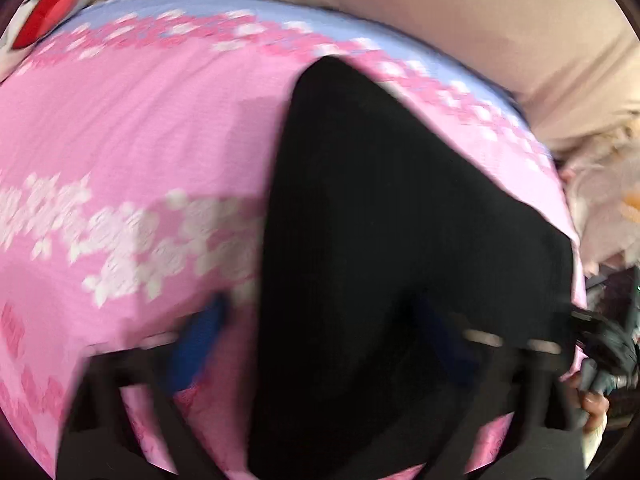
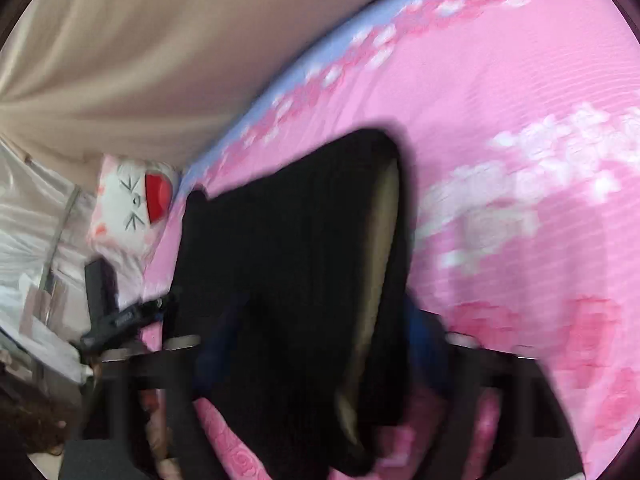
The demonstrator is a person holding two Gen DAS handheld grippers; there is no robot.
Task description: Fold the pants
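Black pants lie flat on a pink flowered bedspread. In the left wrist view my left gripper hovers low over the near end of the pants. One blue pad is over the bedspread just beside the cloth's left edge, and the other is above the black cloth. In the right wrist view the pants show a tan inner lining along their right edge. My right gripper straddles that end, its blue fingers set apart. Neither gripper's pads visibly pinch the cloth. Both views are blurred.
A white cushion with a red patch lies at the bed's far corner. A beige curtain hangs behind the bed. The black handle of the other tool and a hand show at the frame edges. Clutter sits beside the bed.
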